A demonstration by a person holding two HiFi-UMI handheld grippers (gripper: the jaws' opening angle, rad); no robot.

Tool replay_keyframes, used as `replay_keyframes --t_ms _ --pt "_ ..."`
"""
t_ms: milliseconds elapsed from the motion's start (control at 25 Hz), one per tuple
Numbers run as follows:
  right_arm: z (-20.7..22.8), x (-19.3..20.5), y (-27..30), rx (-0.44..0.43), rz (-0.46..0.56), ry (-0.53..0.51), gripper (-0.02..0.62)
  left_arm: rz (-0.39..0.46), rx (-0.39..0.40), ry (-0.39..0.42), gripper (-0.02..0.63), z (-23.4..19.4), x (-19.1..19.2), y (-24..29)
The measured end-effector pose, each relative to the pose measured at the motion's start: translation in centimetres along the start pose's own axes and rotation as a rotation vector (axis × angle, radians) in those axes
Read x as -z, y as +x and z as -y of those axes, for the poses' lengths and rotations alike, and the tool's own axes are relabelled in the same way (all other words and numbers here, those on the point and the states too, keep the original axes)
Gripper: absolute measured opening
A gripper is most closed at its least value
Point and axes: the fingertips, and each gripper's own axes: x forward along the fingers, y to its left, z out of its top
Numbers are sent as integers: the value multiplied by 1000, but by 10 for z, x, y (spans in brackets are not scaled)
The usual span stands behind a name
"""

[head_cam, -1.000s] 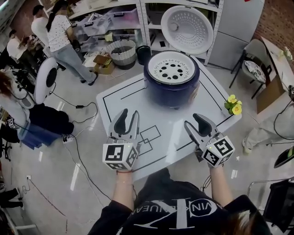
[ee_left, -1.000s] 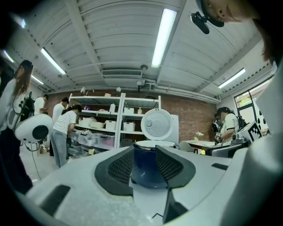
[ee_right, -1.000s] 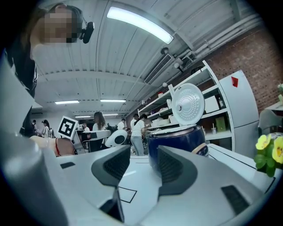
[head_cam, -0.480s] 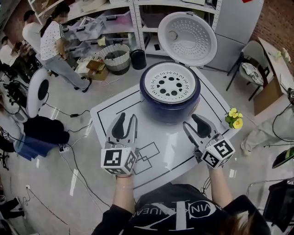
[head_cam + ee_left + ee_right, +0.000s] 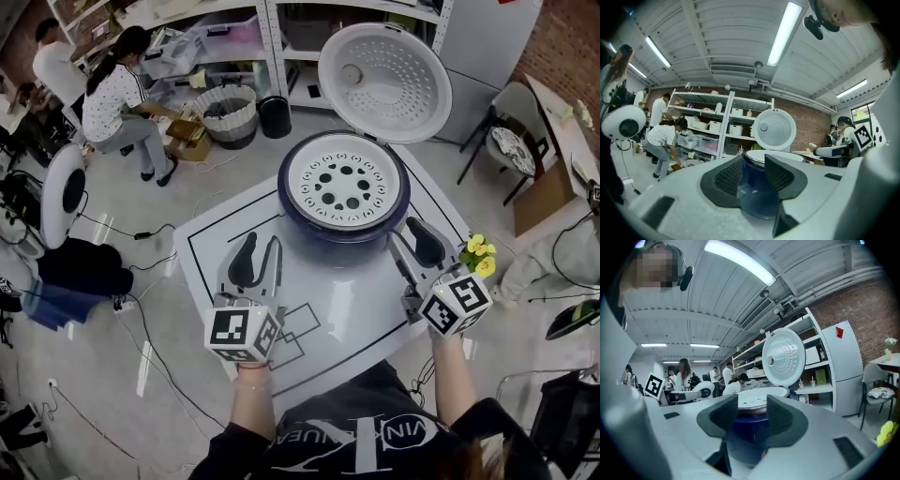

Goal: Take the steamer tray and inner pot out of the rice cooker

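At the centre of the head view, a little above the middle, the rice cooker point(image 5: 342, 234) stands on the white table point(image 5: 216, 248) with its lid point(image 5: 384, 80) tipped back toward the top of the frame. The steamer tray point(image 5: 342, 183), a round white disc pierced with holes, lies flat in the cooker's mouth. It covers the inner pot, which no view shows directly. Both tools sit below the cooker in the frame and point up toward it. The left gripper point(image 5: 261, 246) is at lower left, clear of the blue wall, while the right gripper point(image 5: 405, 232) is just beside the cooker's lower right flank and looks the nearer of the two. Each gripper's own view shows its jaws well apart with nothing caught between them, only the cooker's blue body framed in the gap beyond. The tray is round, so it has no long axis to line up with. What probably matters is that its rim lies up-frame of both tools and above their level reach, one tool to either side. Yellow flowers point(image 5: 476, 251) stand close to the right gripper's outer side and could be knocked.
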Motion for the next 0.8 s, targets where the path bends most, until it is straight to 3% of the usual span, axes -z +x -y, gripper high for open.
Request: replay_keyframes --t_ms 360,560,800 --pt "42 -16 40 -29 -62 -61 181 14 -59 -4 124 16 -11 33" --pt "64 -24 60 -20 -110 -126 181 26 -84 -44 124 20 -16 51" --pt "81 -23 91 -24 -188 -186 181 29 -112 -27 124 17 -22 73"
